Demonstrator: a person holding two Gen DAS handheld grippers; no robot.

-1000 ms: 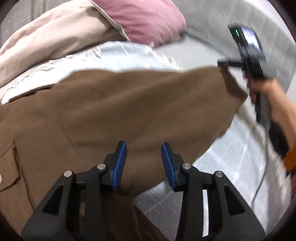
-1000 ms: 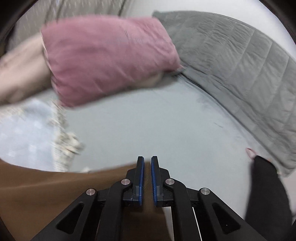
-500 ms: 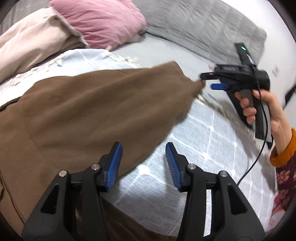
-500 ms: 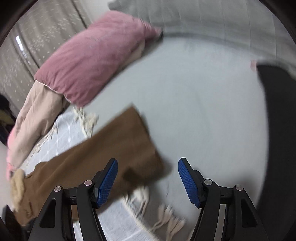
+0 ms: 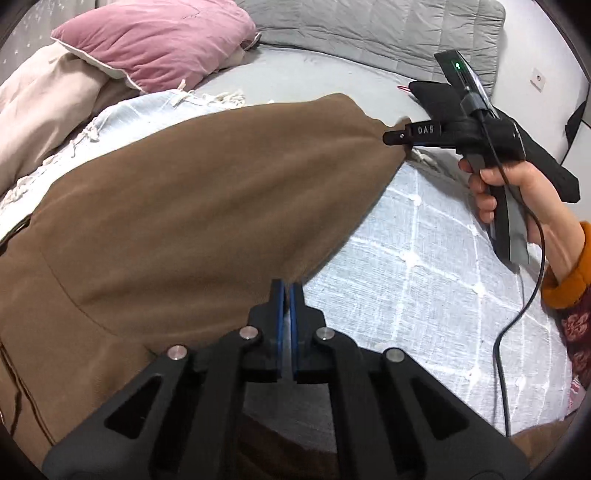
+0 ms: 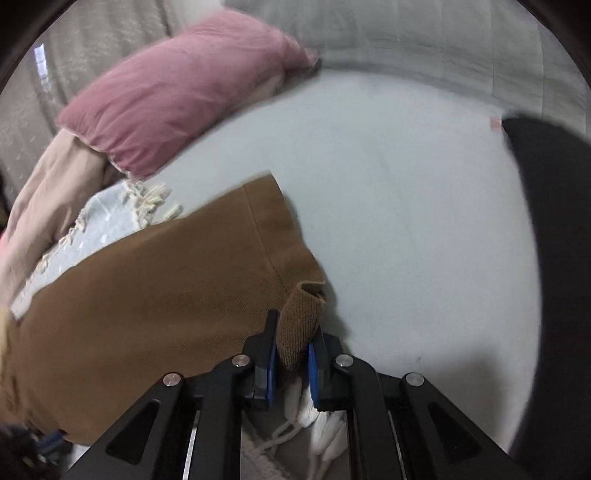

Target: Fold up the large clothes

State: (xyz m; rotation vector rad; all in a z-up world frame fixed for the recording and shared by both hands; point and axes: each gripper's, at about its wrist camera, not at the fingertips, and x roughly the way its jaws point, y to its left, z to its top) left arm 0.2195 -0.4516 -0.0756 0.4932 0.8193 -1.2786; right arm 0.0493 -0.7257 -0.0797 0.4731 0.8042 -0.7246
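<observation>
A large brown garment (image 5: 177, 229) lies spread over a white checked blanket (image 5: 424, 266) on the bed. My left gripper (image 5: 286, 295) is shut on the garment's near edge. My right gripper (image 5: 391, 139) shows in the left wrist view at the garment's far right corner. In the right wrist view the right gripper (image 6: 291, 343) is shut on that bunched brown corner (image 6: 299, 325), and the rest of the garment (image 6: 155, 295) stretches away to the left.
A pink pillow (image 5: 155, 40) and a beige cover (image 5: 40, 110) lie at the back left. A grey quilt (image 5: 369, 33) runs along the back. A black item (image 6: 554, 258) lies on the right. The blanket's white fringe (image 6: 317, 417) hangs under the right gripper.
Both grippers were open half a second ago. Now the left has shut on the garment's near edge and the right has shut on its far corner.
</observation>
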